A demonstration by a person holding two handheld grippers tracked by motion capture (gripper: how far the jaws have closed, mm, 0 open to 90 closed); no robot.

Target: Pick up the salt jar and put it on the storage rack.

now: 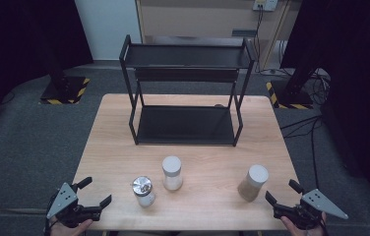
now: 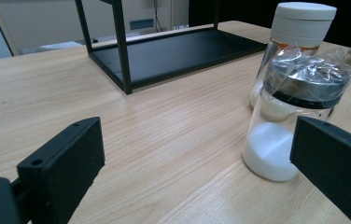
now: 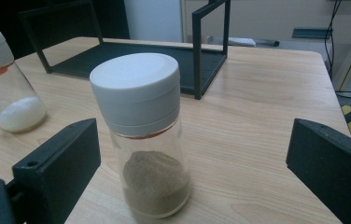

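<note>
Spice jars stand upright on the wooden table (image 1: 114,147), no readable labels. Right gripper (image 1: 285,193), jaws wide and empty, sits just beside the brown-powder jar (image 1: 252,182). Left gripper (image 1: 96,192), equally wide, is near the foil-capped jar (image 1: 143,191); white-lidded jar (image 1: 171,172) between.

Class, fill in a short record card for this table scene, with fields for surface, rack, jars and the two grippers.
surface: wooden table
rack: black two-tier rack, both shelves bare
jars: three upright; metal-capped jar, white-capped jar, both with white powder; brown-powder jar
left gripper: open, near metal-capped jar, not touching
right gripper: open, near brown-powder jar, not touching
</note>
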